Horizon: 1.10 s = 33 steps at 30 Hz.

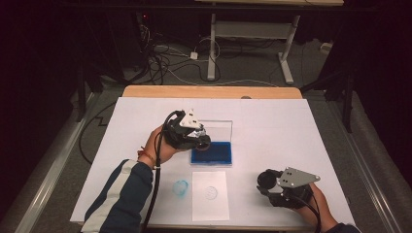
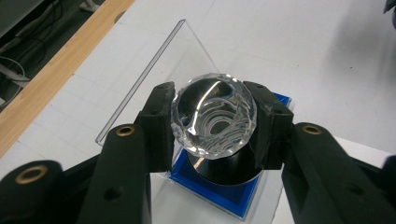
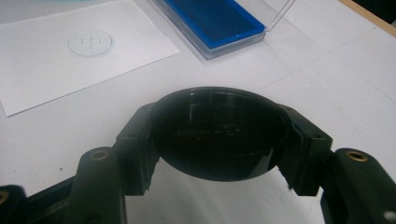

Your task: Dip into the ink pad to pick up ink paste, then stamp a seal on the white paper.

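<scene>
Lens (image 2: 214, 116): clear, faceted, clamped between the jaws of the L gripper (image 2: 214, 122), one pad on each side of its rim. It was held above the case (image 1: 212, 153), just over a black disc on the blue tray (image 2: 219, 193). Case lid (image 2: 154, 74) stood open, clear and upright, at the far side of the tray. R gripper (image 3: 219, 135): jaws clamped on a black ring (image 3: 218, 133), w/ pads on opp. sides, held low over the counter (image 1: 291, 126) near its front-right edge, well apart from the case. Paper (image 1: 210, 195) lay flat between the hands, w/ a printed circle (image 3: 89, 43) at its centre. A small blue ring (image 1: 180, 187) lay just beside its left edge.
</scene>
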### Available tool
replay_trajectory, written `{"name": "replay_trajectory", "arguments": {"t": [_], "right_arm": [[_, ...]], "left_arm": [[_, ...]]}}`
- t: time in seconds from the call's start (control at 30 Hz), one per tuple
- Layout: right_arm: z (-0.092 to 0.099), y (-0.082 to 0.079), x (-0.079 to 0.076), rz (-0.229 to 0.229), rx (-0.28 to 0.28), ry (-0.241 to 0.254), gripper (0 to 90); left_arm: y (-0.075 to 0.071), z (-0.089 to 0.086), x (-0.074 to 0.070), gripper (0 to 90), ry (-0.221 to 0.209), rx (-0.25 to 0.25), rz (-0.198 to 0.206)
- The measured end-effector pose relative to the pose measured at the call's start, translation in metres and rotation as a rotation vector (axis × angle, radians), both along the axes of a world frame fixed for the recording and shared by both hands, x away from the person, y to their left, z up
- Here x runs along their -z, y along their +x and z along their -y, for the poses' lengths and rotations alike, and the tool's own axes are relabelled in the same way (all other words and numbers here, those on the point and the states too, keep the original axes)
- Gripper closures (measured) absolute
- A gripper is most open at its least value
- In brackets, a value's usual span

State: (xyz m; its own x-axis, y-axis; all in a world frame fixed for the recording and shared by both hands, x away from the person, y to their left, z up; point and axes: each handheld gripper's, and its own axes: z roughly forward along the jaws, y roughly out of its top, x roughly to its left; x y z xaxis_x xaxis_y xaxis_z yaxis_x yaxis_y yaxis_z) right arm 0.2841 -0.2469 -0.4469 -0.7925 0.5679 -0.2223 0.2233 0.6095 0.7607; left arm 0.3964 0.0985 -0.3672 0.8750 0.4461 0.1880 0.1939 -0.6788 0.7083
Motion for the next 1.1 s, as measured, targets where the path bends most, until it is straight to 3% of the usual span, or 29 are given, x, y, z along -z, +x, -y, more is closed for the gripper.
{"name": "replay_trajectory", "arguments": {"t": [0.73, 1.1], "right_arm": [[-0.002, 0.002, 0.000, -0.003, -0.007, 0.000, 38.6], [-0.001, 0.001, -0.002, 0.024, 0.000, 0.004, 38.5]], "left_arm": [[-0.015, -0.008, -0.004, 54.9, -0.019, 0.020, 0.026], [-0.023, -0.012, -0.001, 54.9, -0.024, 0.021, 0.031]]}}
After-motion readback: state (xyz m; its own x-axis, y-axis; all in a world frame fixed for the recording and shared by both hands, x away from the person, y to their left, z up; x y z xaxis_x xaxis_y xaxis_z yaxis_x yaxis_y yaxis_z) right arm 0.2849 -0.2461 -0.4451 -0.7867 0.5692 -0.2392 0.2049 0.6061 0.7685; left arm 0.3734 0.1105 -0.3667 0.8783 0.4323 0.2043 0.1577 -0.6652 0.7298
